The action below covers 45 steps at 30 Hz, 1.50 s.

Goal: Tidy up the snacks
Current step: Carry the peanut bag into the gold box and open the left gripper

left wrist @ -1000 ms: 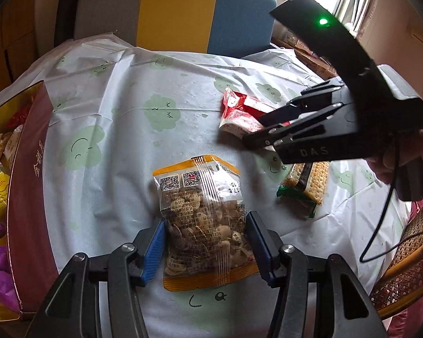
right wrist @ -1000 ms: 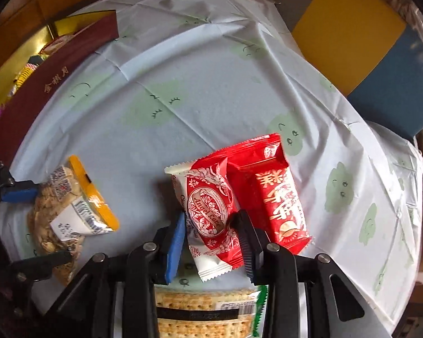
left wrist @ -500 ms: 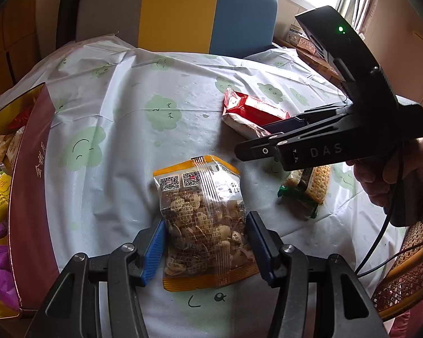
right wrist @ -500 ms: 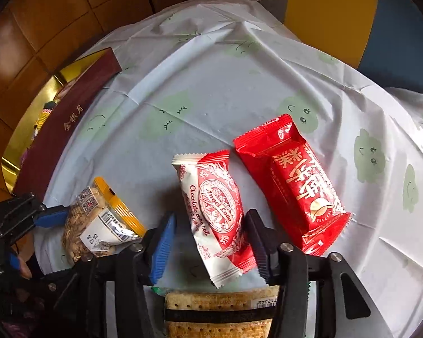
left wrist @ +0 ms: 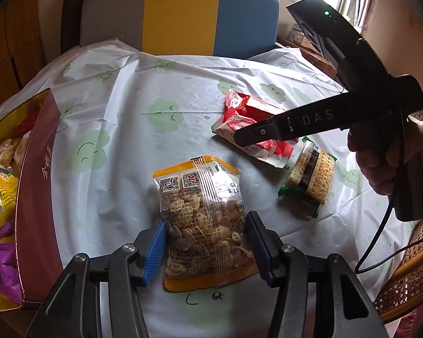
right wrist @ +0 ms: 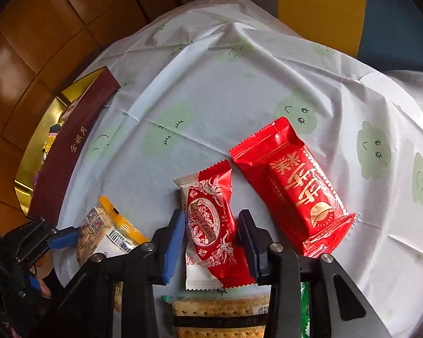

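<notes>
Snacks lie on the cloud-print tabletop (left wrist: pixel 160 90): the left gripper (left wrist: pixel 206 242) has its jaws spread around the lower half of a clear seed packet (left wrist: pixel 203 219), pads just beside its edges. The right gripper (right wrist: pixel 211 239) straddles a red-and-white chocolate wafer pack (right wrist: pixel 211 222), jaws released; a red rice-cracker pack (right wrist: pixel 293 188) lies beside, a cracker sleeve (left wrist: pixel 310 174) nearer, a maroon box (left wrist: pixel 36 191) at left.

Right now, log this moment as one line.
left gripper: open, astride seed packet | right gripper: open, astride red-white chocolate packet | snack box: left, part-filled
</notes>
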Motion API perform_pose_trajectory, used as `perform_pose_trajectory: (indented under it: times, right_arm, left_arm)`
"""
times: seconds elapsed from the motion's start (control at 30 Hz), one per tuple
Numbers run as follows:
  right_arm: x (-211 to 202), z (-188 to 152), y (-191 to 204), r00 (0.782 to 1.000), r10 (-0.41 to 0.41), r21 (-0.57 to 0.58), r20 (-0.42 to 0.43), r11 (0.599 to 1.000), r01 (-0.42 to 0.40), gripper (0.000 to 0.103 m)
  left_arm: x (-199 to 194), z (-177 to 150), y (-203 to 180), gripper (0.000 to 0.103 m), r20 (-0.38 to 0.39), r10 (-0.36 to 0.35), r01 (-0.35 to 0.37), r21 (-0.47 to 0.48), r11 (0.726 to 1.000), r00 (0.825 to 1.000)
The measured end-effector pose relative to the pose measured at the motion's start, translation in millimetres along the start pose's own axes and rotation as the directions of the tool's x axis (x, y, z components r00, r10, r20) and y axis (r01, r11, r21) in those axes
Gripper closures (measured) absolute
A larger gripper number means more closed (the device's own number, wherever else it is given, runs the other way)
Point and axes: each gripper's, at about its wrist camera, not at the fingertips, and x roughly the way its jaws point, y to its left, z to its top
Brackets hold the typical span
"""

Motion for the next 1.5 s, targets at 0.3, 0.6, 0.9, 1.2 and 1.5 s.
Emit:
perform_pose_trajectory:
  times: [0.3,0.6,0.9,1.2,1.5]
  right_arm:
    - [5.2,-9.0,34.1,0.988,-0.153,-0.166,0.022,0.974,0.154,0.066]
    - [7.8,-11.2,35.4,0.987,-0.159,-0.18,0.037,0.97,0.163,0.065]
    - [8.8,-15.3,43.2,0.977,-0.204,-0.227,0.066,0.95,0.214,0.065]
    - [9.0,-16.4,43.9,0.975,-0.213,-0.223,0.069,0.949,0.223,0.065]
    - [9.7,-14.8,44.0,0.974,-0.215,-0.213,0.071,0.951,0.226,0.065]
  left_arm:
    - [-5.4,3.5,2.6,0.051,-0.008,0.024,-0.024,-0.012,1.0,1.0]
    - [-46.5,11.1,9.4,0.053,0.06,0.021,-0.019,-0.039,0.999,0.998]
    - [-115.3,27.4,71.7,0.053,0.184,0.072,-0.037,-0.187,0.982,0.98]
    - [-124.5,3.8,217.7,0.053,0.046,0.244,-0.188,-0.503,0.844,0.969]
    - [-78.5,-2.5,281.0,0.053,-0.094,0.243,-0.253,-0.565,0.786,0.966]
